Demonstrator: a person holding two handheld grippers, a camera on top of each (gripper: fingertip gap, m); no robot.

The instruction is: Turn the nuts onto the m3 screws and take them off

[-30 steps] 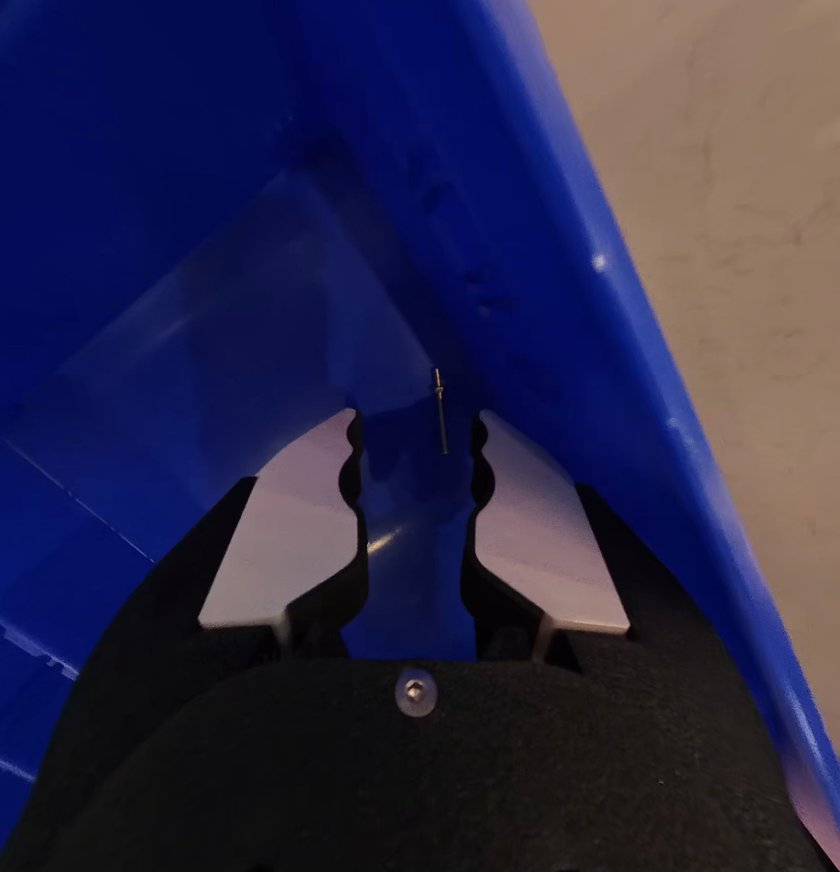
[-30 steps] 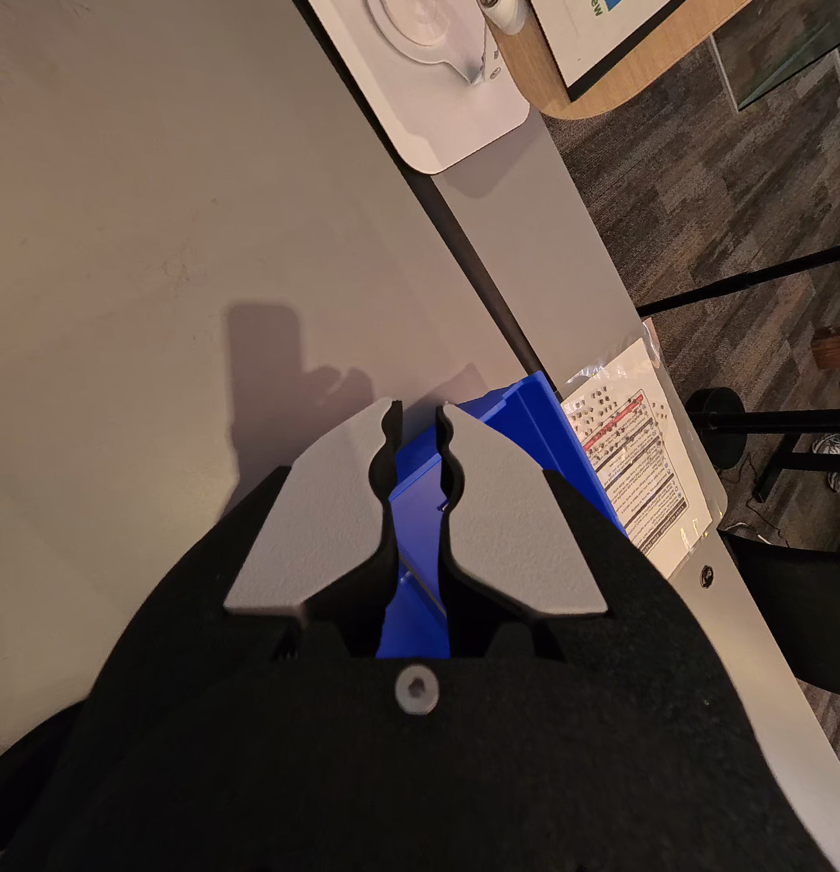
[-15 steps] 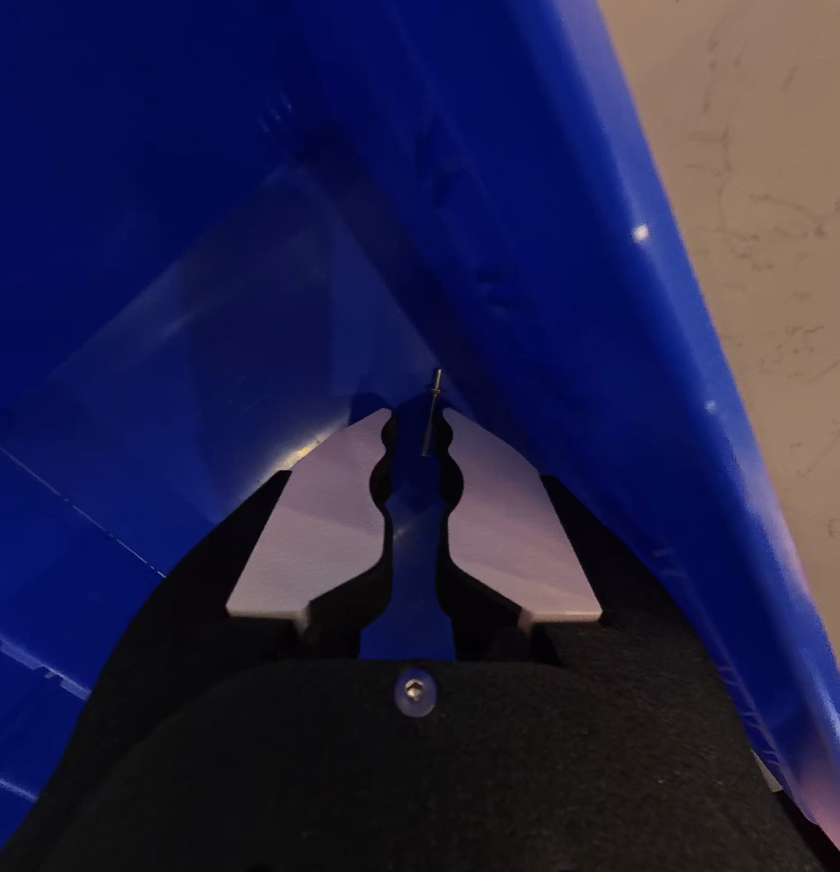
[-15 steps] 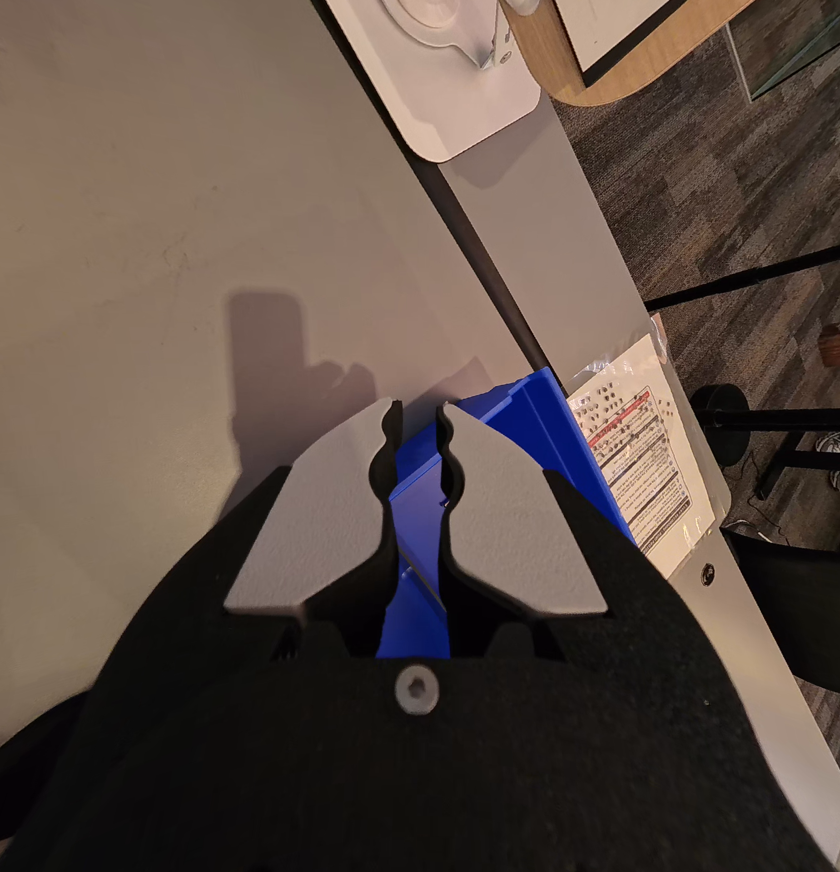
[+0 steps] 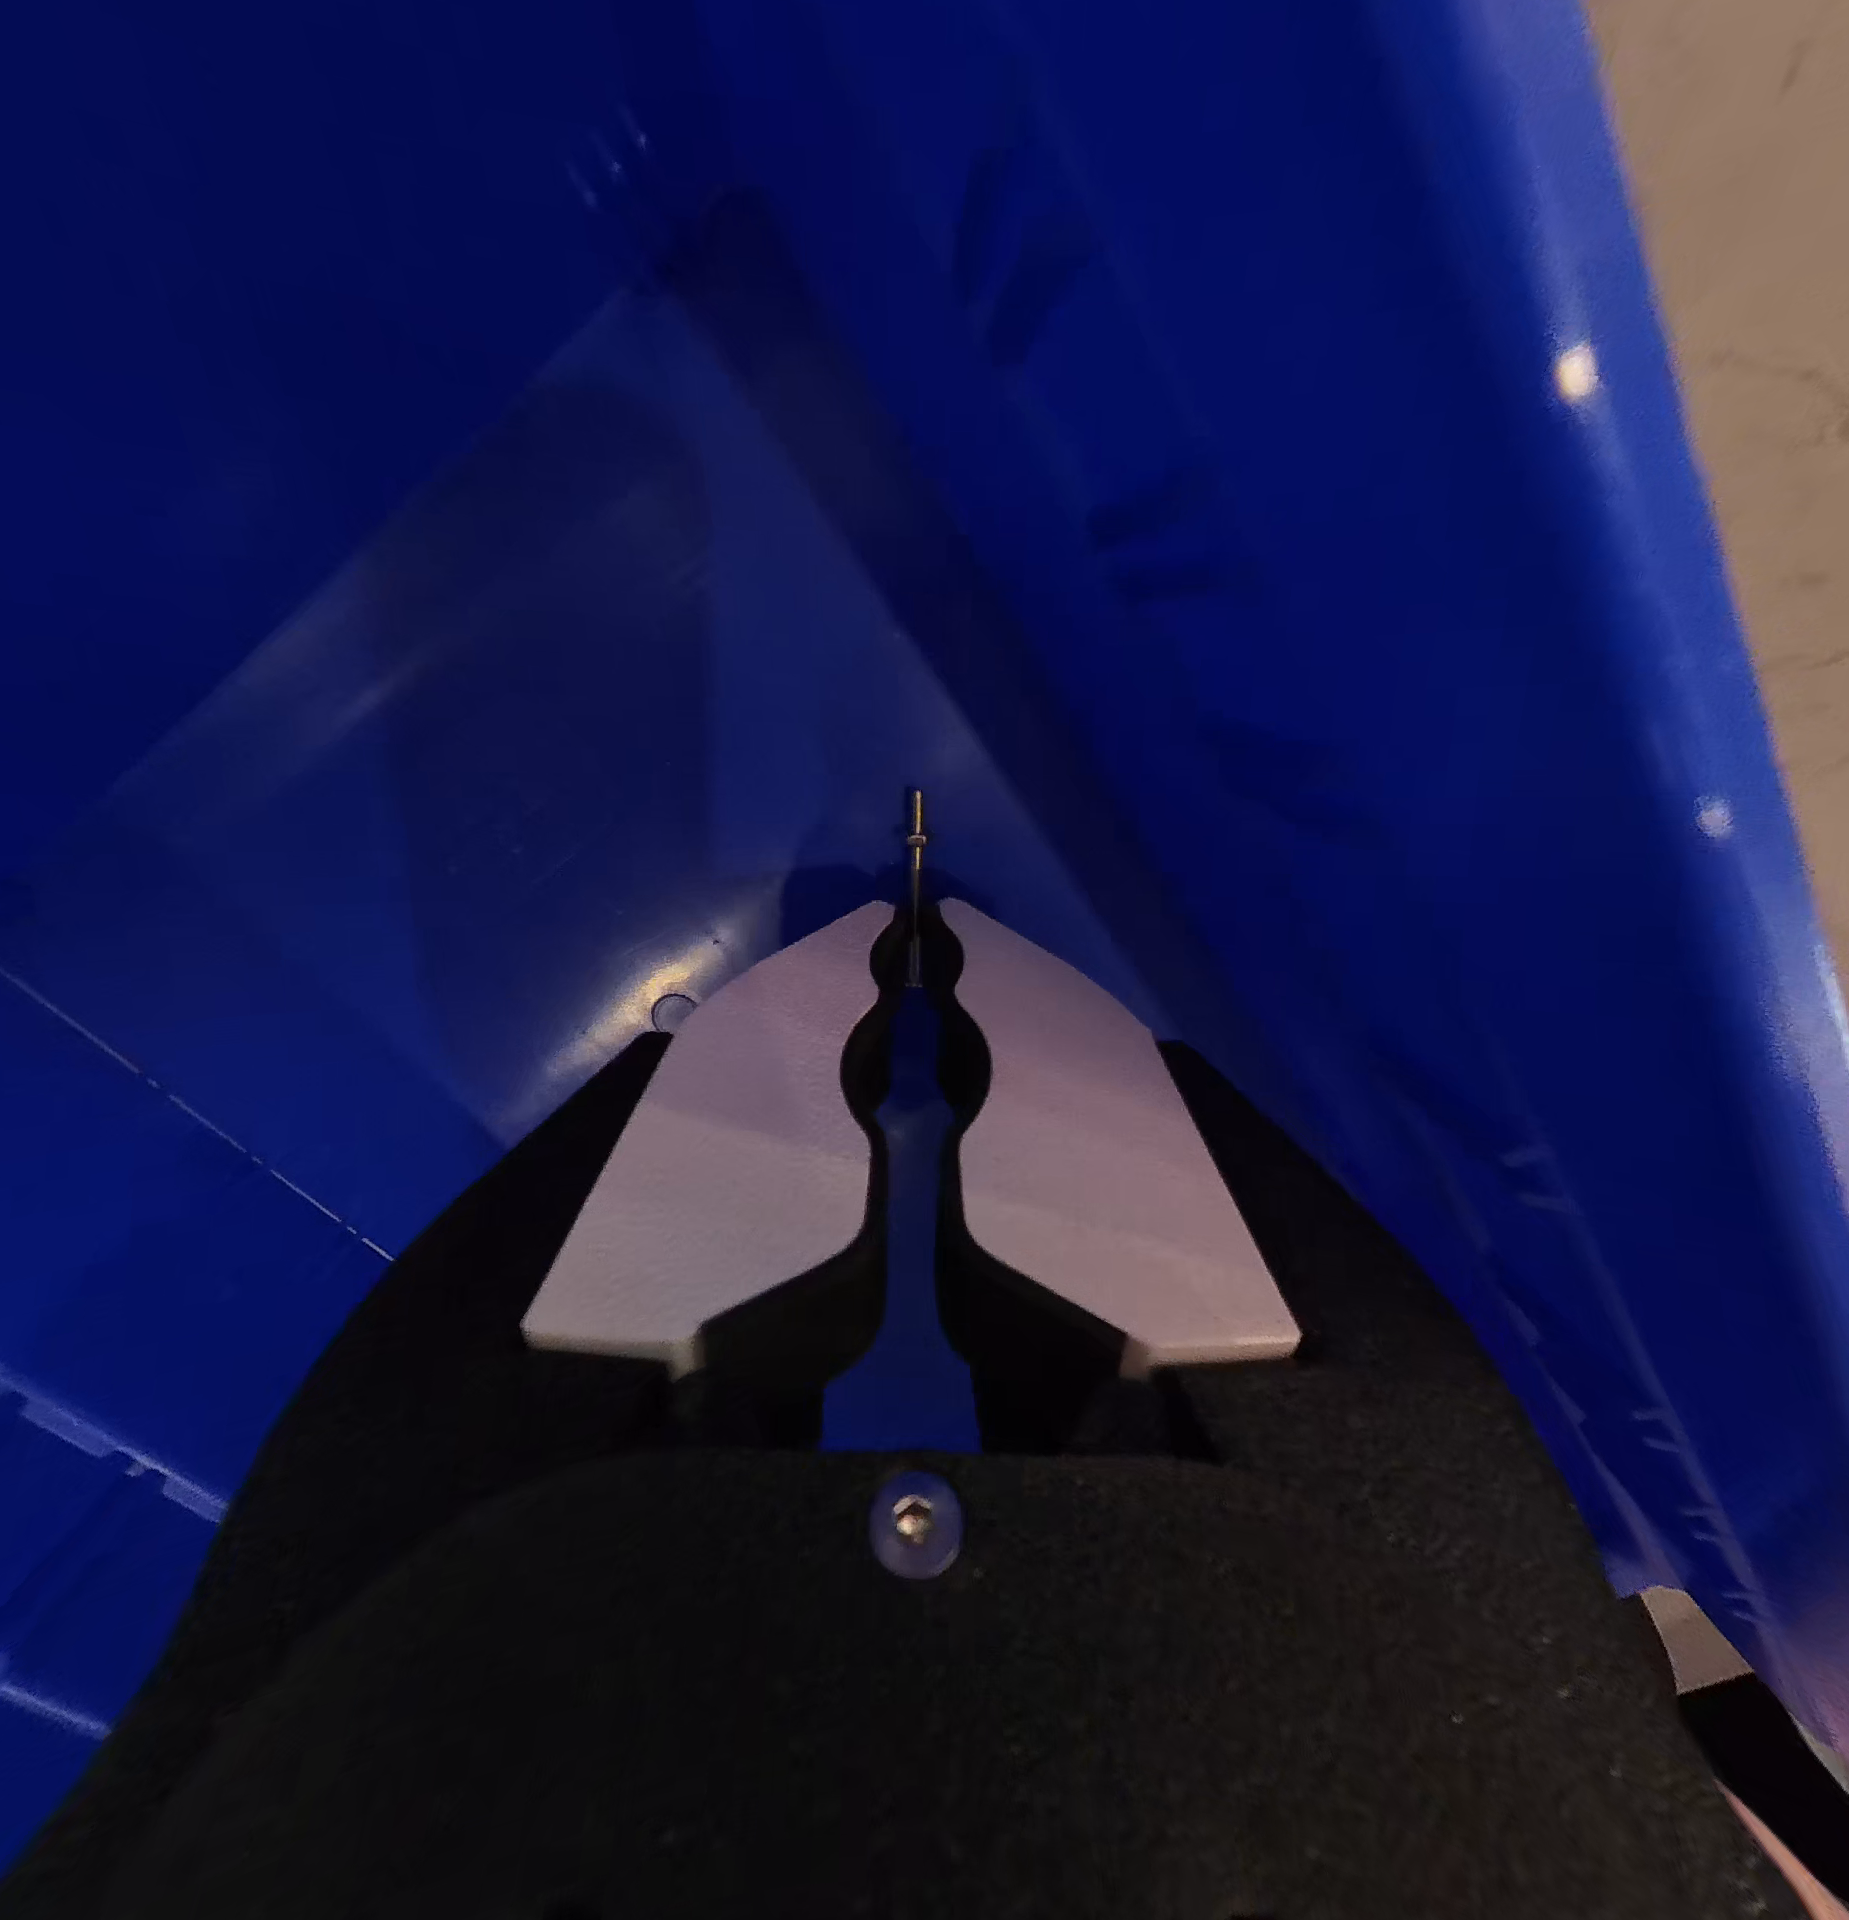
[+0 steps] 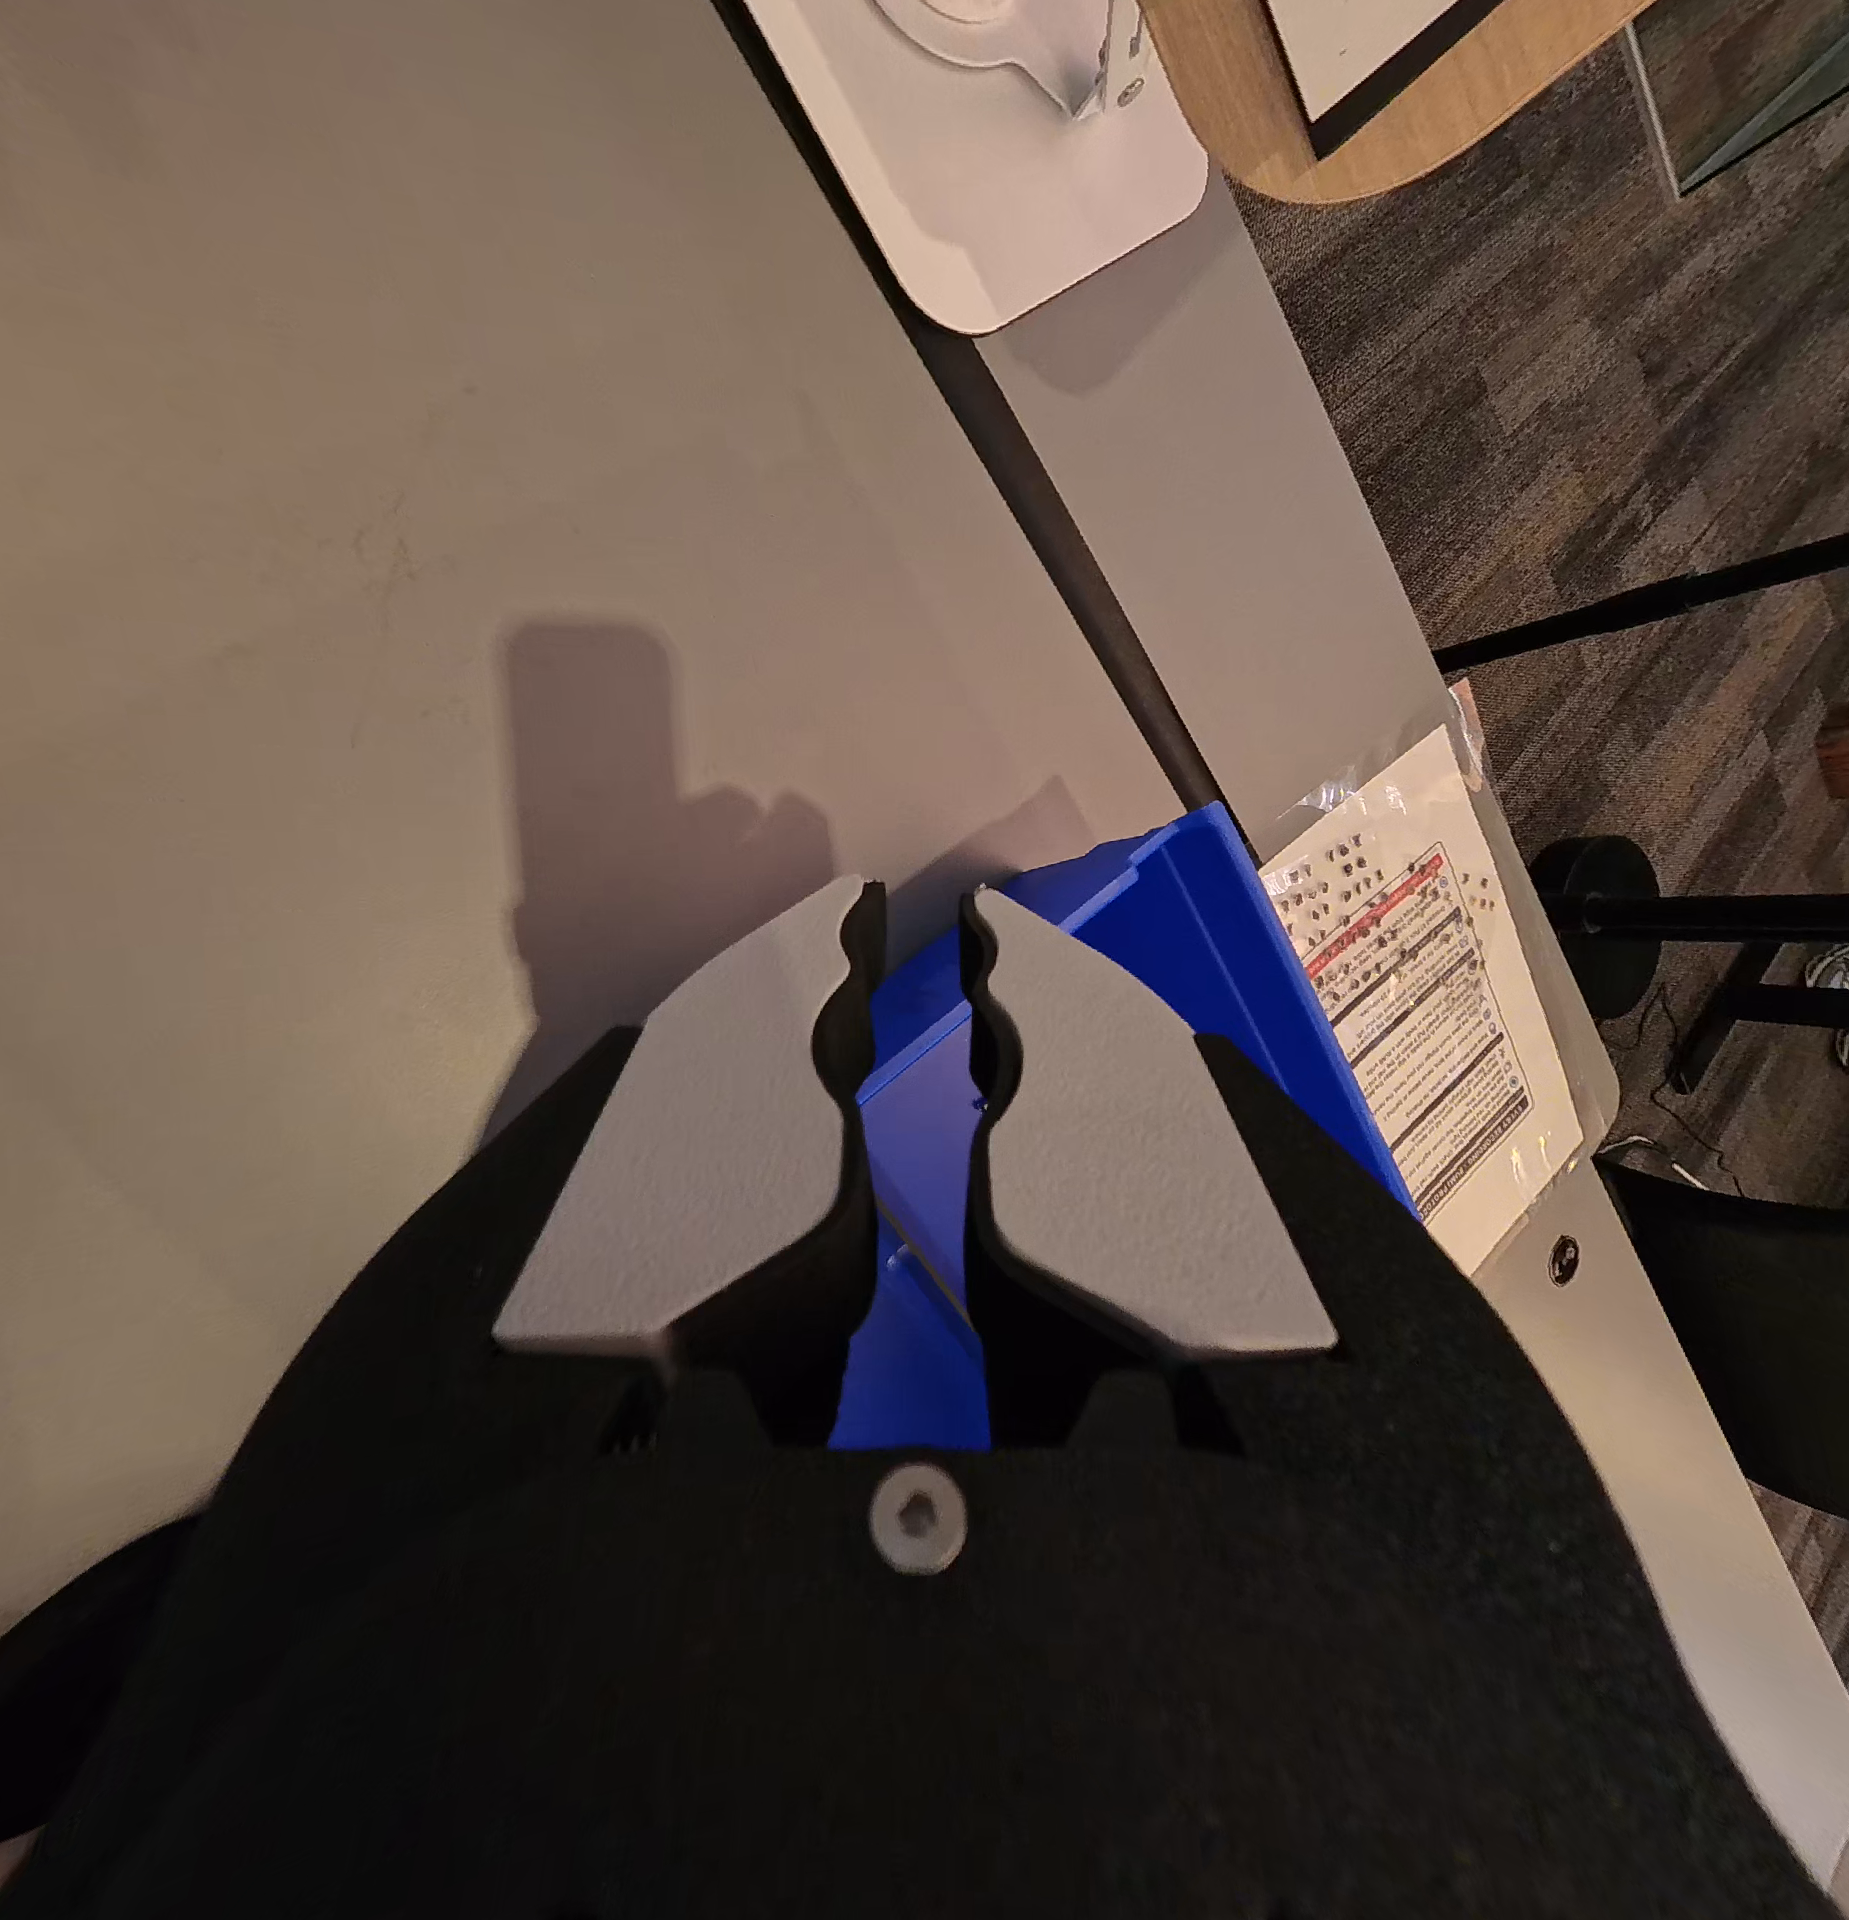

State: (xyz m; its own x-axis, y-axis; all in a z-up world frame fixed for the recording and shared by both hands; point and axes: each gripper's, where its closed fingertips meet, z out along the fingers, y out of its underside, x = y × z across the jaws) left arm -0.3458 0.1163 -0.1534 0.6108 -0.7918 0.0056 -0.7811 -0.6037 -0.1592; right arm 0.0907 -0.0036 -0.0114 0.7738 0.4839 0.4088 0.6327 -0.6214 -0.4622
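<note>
In the left wrist view my left gripper (image 5: 915,920) is deep inside a blue plastic bin (image 5: 1263,520), near its corner. It is shut on a thin m3 screw (image 5: 916,862) that sticks out forward past the fingertips. A small nut (image 5: 915,837) sits on the screw near its far end. In the right wrist view my right gripper (image 6: 922,906) hovers above the table (image 6: 328,416), over the near end of the blue bin (image 6: 1200,966). Its jaws stand a small gap apart and hold nothing.
A white board with a clear fixture (image 6: 1013,135) lies at the table's far edge. A printed sheet in a plastic sleeve (image 6: 1419,1018) lies right of the bin. A wooden table (image 6: 1419,83), black stand legs (image 6: 1678,914) and carpet are beyond. Across from one pair of fingers to the other is roughly 50 cm.
My left gripper closed from wide open onto the screw and took hold of it. The right gripper hardly moved and kept its small gap.
</note>
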